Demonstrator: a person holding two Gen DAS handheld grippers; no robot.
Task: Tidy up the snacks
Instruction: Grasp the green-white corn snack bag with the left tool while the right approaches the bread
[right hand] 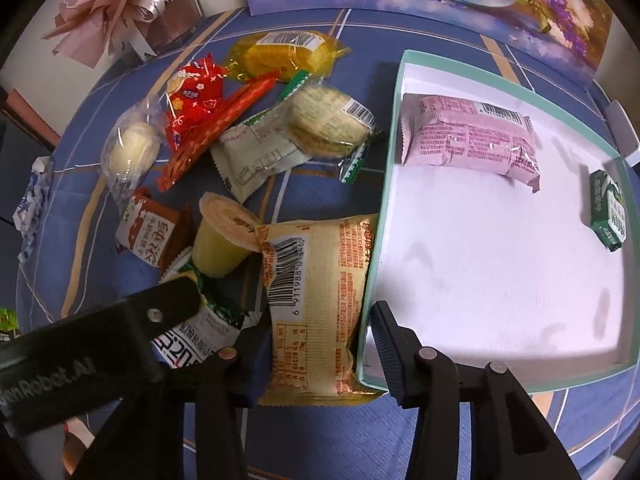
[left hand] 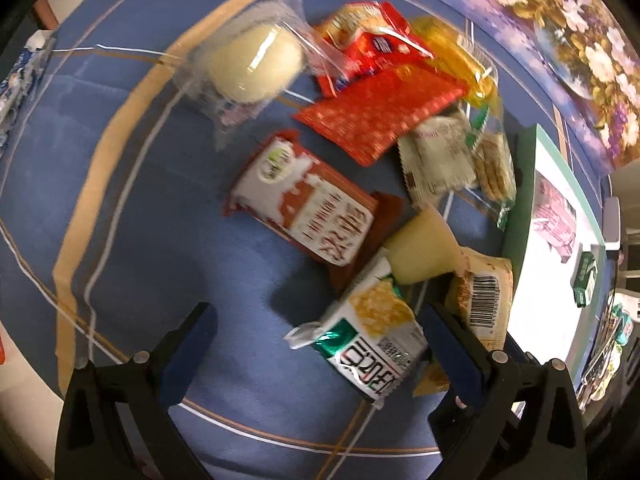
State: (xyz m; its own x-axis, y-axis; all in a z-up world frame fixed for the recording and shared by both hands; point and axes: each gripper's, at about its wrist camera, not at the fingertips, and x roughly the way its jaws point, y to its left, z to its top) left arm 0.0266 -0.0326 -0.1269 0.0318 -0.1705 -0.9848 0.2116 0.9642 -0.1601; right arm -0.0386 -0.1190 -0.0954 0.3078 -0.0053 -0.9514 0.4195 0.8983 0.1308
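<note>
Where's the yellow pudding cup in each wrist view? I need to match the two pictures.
Left wrist: pudding cup lies right of centre, above the green-and-white packet.
Right wrist: pudding cup sits left of centre, touching the yellow barcode packet.
Shared landmark: the teal-rimmed box.

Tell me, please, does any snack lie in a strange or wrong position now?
Yes. The yellow barcode packet leans tilted against the outer wall of the green-rimmed box instead of lying inside it, between the fingers of the open right gripper. The jelly cup lies tipped on its side beside it.
</note>
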